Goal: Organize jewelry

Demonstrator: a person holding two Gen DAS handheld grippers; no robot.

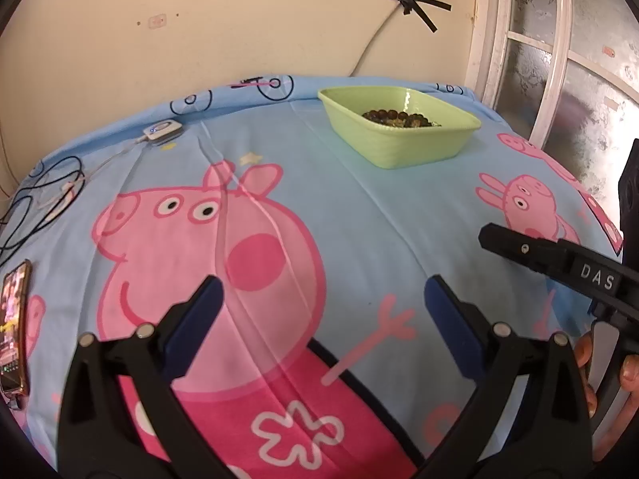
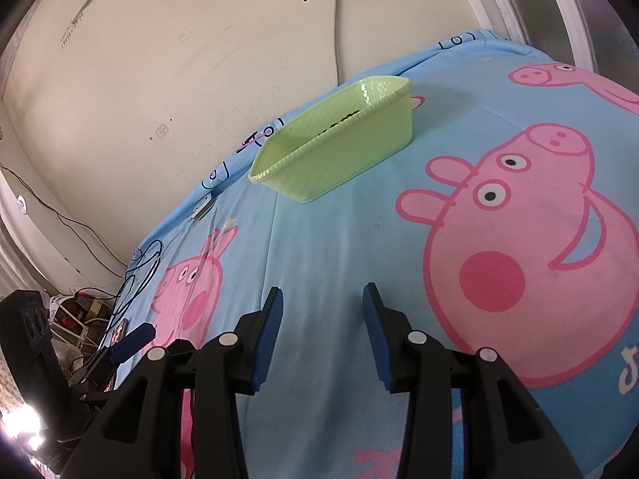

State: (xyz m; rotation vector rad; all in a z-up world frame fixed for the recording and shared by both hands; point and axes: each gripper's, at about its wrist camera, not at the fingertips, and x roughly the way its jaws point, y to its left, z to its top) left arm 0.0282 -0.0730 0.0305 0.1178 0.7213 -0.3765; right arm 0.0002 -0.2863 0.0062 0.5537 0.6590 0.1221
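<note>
cream plaster wall (image 1: 239,20) backs a bed under a soft, creased blue cartoon-pig sheet (image 1: 359,207). near the far edge sits a pale green ribbed plastic tray (image 1: 403,147), rectangular with sloped walls; dark round-beaded bracelets (image 1: 395,116) lie inside against its far wall. black tape (image 1: 411,0) crosses pin a cable to the wall. a phone (image 1: 14,327) lies at the sheet's left edge, beside tangled black cables (image 1: 36,183) and a small white device (image 1: 161,129). the left hand-held gripper (image 1: 323,299) hovers over the sheet, blue-padded fingers spread wide, holding nothing. the right hand-held gripper (image 2: 322,299) is likewise parted and empty, well short of the tray.
</note>
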